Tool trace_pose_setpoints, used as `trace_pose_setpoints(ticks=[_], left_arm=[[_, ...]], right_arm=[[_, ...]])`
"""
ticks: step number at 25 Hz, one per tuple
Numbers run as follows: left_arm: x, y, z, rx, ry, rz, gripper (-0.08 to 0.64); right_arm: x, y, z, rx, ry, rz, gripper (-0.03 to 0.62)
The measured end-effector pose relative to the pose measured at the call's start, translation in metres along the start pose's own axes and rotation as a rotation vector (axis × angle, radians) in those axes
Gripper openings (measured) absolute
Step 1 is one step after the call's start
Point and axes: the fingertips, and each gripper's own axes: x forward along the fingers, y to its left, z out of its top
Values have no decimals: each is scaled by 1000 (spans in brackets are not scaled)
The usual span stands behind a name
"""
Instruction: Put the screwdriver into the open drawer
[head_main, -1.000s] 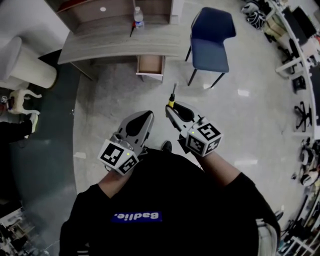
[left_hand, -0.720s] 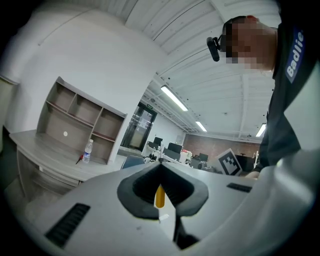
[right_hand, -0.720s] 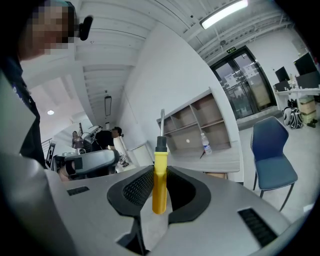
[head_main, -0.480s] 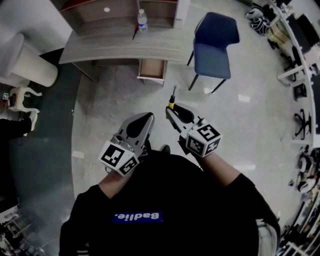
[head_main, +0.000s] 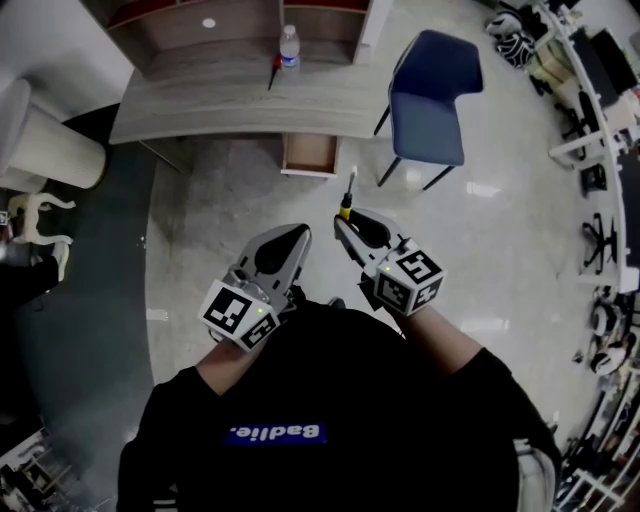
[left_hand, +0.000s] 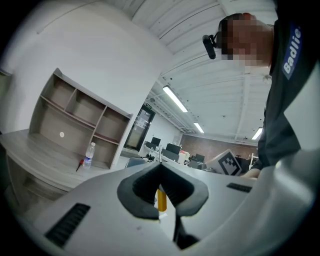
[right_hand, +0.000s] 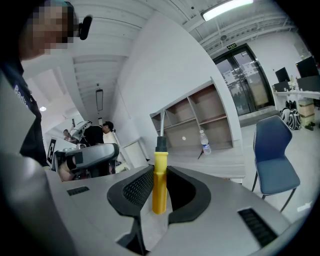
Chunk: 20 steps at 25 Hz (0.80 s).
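Nearest you, your left gripper (head_main: 296, 233) has its jaws pressed together, empty. Your right gripper (head_main: 343, 219) pinches the screwdriver (head_main: 347, 192) by its yellow handle, shaft pointing to twelve o'clock. The open drawer (head_main: 309, 156) lies beyond at eleven.

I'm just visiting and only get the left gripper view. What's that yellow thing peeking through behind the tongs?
Observer: That's the handle of a screwdriver, clamped in the right tongs.
Operator: Where is it supposed to go? I only see a desk with a bottle on it.
Observer: The head view shows a drawer pulled open under that desk's front edge.
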Motion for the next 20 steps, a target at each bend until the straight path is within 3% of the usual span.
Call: trace_pose_setpoints(ticks=[12,20], left_arm=[[11,98,35,-26,17,-64,2],[6,129,36,-21,22,-94,2]], right_arm=[[92,-15,27,-23,6,-87,98],[121,-16,15,-36,22,-128,100]])
